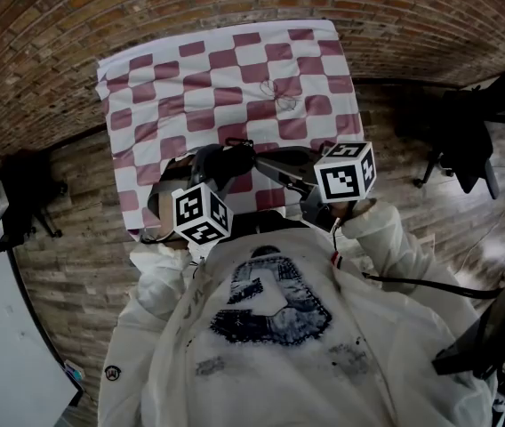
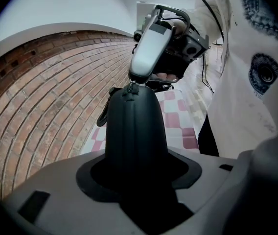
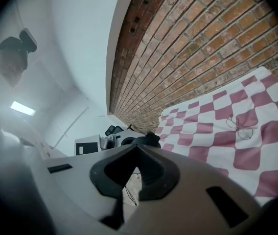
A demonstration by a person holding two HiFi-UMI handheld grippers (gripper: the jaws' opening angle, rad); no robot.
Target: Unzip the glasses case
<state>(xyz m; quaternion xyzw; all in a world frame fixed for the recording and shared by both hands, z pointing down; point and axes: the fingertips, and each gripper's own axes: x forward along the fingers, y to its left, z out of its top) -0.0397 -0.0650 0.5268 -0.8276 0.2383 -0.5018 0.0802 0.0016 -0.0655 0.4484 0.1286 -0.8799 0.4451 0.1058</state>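
Roughly, cloth [image 1: 235, 60]: checked, spread flat.
Left gripper [image 2: 135, 173]: grasping case [image 2: 134, 126], held over cloth's near edge.
Right gripper [image 3: 138, 147]: clenched on pull [image 2: 131, 87].
Case: dark, seemingly stiff shell, probably light, smooth; best clamped across body.
Pull: small, likely slippery; pinch firmly.

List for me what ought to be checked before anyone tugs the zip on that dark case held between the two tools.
1. Case gripped firmly: ok. The left hand-held gripper is clamped on the case, which stands up out of its jaws.
2. Right hand-held gripper closed: ok. Its jaws are together.
3. Pull actually pinched: cannot tell. The right tips sit right at it, at the case's top end.
4. Zip closed: cannot tell. No gap shows on the visible side.
5. Glasses out of the way: ok. They lie on the cloth, apart from the case.
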